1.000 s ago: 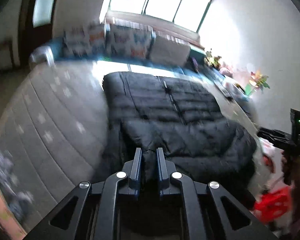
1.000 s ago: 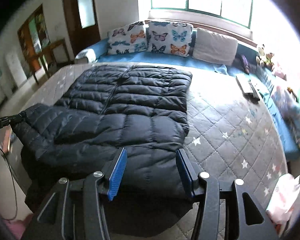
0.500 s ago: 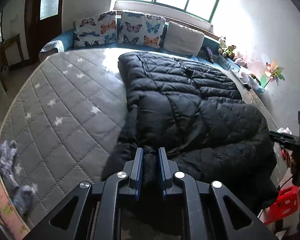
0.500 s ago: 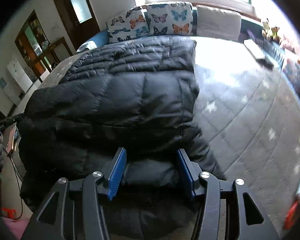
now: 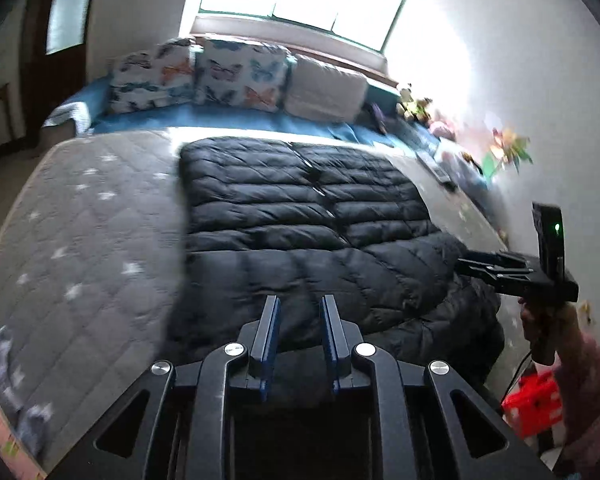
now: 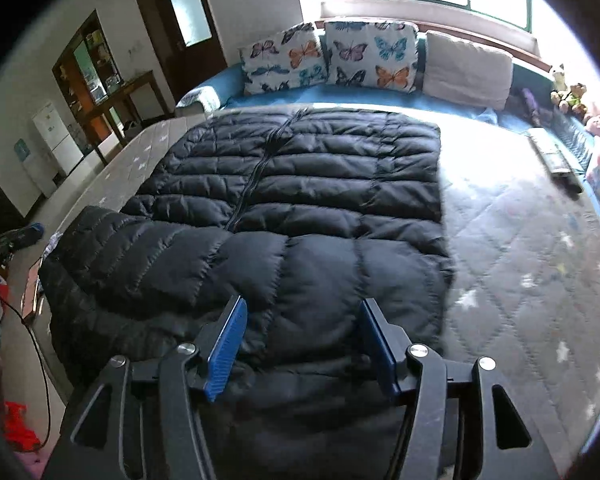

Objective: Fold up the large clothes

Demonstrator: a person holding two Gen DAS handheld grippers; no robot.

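Observation:
A black quilted down jacket [image 5: 300,216] [image 6: 320,184] lies zipped on a grey star-patterned mattress [image 5: 92,248] [image 6: 520,240]. Its near end is folded over toward the pillows. My left gripper [image 5: 298,308] hovers over the fold's left part. Its jaws are opening, a narrow gap shows between the blue pads, and no fabric is pinched there. My right gripper [image 6: 302,308] stands over the fold's right part. Its jaws are opening wide, with the jacket below them and not pressed. Each gripper also shows in the other view: the right gripper [image 5: 472,266], the left gripper [image 6: 16,236].
Butterfly pillows [image 6: 368,52] and a beige pillow [image 6: 466,68] line the far edge under a window. Remotes [image 6: 556,160] and soft toys lie at the far right. A red basket [image 5: 534,404] stands on the floor. A grey cloth [image 5: 4,360] lies at the mattress's left edge.
The left jaws, shut on jacket fabric before, have parted and let it go. The right jaws have widened off the bulging fold. The near end now rests folded on the jacket.

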